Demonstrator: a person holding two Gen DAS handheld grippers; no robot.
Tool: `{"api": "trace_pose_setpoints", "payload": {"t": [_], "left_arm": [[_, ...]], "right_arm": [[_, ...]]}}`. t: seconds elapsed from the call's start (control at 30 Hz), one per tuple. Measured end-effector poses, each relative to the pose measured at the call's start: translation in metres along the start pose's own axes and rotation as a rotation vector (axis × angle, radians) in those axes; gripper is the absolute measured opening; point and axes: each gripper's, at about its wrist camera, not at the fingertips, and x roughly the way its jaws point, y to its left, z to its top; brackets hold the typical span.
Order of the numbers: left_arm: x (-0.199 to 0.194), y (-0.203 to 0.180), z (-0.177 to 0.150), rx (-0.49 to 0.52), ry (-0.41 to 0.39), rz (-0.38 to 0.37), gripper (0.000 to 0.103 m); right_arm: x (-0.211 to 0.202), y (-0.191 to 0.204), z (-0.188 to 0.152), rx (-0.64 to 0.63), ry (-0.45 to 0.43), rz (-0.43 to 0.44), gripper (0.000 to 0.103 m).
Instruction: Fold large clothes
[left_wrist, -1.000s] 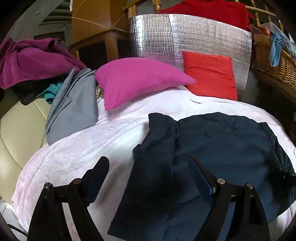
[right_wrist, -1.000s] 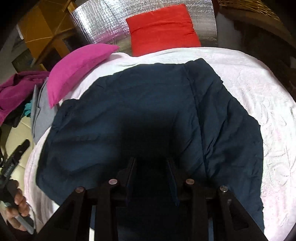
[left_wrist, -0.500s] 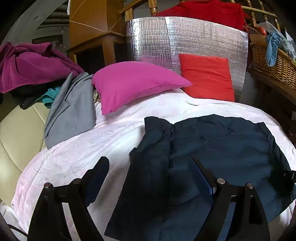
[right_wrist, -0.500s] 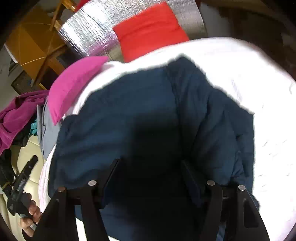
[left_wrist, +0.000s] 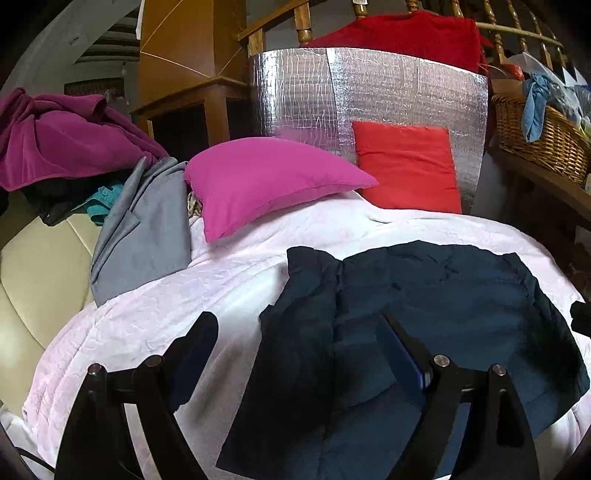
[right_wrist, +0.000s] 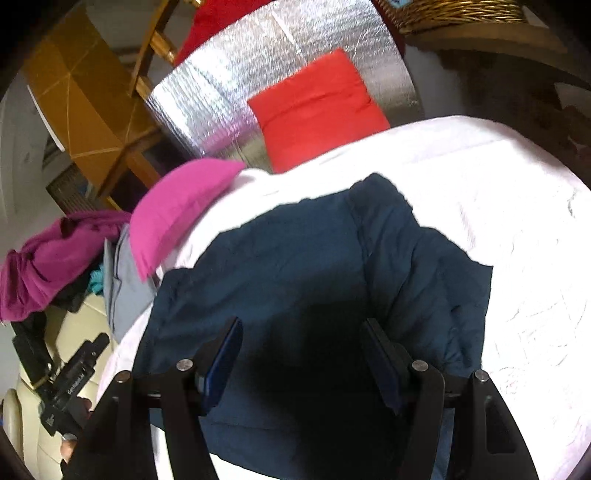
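A navy blue garment (left_wrist: 424, 295) (right_wrist: 295, 266) lies spread on a pale pink quilt (left_wrist: 147, 325) (right_wrist: 517, 221), its left side folded over in a darker strip. My left gripper (left_wrist: 295, 332) hovers open over the garment's near left edge; one finger is above the quilt, the other above the cloth. It also shows at the lower left of the right wrist view, the left gripper (right_wrist: 74, 373) held in a hand. My right gripper (right_wrist: 301, 332) stands open above the garment's near middle, with nothing pinched between its pads.
A magenta pillow (left_wrist: 273, 181) and a red pillow (left_wrist: 406, 166) lean against a silver foil panel (left_wrist: 369, 92) at the back. A grey garment (left_wrist: 144, 229) and a maroon heap (left_wrist: 55, 140) lie left, over a cream seat (left_wrist: 37, 266). A wicker basket (left_wrist: 535, 133) stands right.
The right gripper's jaws have spread apart, and it has lifted and rolled, so its view tilts. The left gripper has barely shifted. The navy garment lies as before.
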Motion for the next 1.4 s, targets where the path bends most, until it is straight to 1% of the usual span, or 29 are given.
{"api": "trace_pose_setpoints", "payload": {"t": [0.07, 0.27, 0.43, 0.6, 0.83, 1.0, 1.07, 1.1, 1.13, 1.4], "left_arm": [[0.0, 0.002, 0.0, -0.004, 0.001, 0.007, 0.088], [0.004, 0.011, -0.001, -0.013, 0.028, 0.029, 0.088], [0.001, 0.018, 0.0, -0.026, 0.012, 0.03, 0.088], [-0.005, 0.022, 0.001, -0.034, -0.005, 0.028, 0.088], [-0.007, 0.025, 0.002, -0.038, -0.006, 0.032, 0.088], [-0.007, 0.024, 0.002, -0.035, -0.008, 0.036, 0.088], [-0.007, 0.023, 0.002, -0.033, -0.008, 0.039, 0.088], [-0.007, 0.022, 0.002, -0.031, -0.008, 0.04, 0.088], [-0.006, 0.022, 0.002, -0.03, -0.007, 0.039, 0.088], [-0.005, 0.015, 0.0, -0.007, -0.005, 0.051, 0.088]], "right_arm": [[-0.001, -0.003, 0.001, 0.01, -0.01, 0.008, 0.07], [0.006, -0.002, -0.003, 0.007, 0.007, 0.004, 0.07], [0.007, -0.001, -0.005, 0.018, -0.007, 0.004, 0.07], [0.005, -0.008, -0.003, 0.044, -0.024, -0.002, 0.07], [-0.001, -0.013, -0.002, 0.07, -0.05, 0.001, 0.07], [-0.001, -0.01, -0.002, 0.06, -0.048, 0.004, 0.069], [0.0, -0.008, -0.003, 0.046, -0.042, -0.005, 0.063], [0.001, -0.007, -0.003, 0.04, -0.038, -0.008, 0.05], [0.003, -0.006, -0.003, 0.03, -0.023, -0.003, 0.042], [0.015, -0.003, -0.008, 0.002, 0.026, 0.003, 0.041]]}}
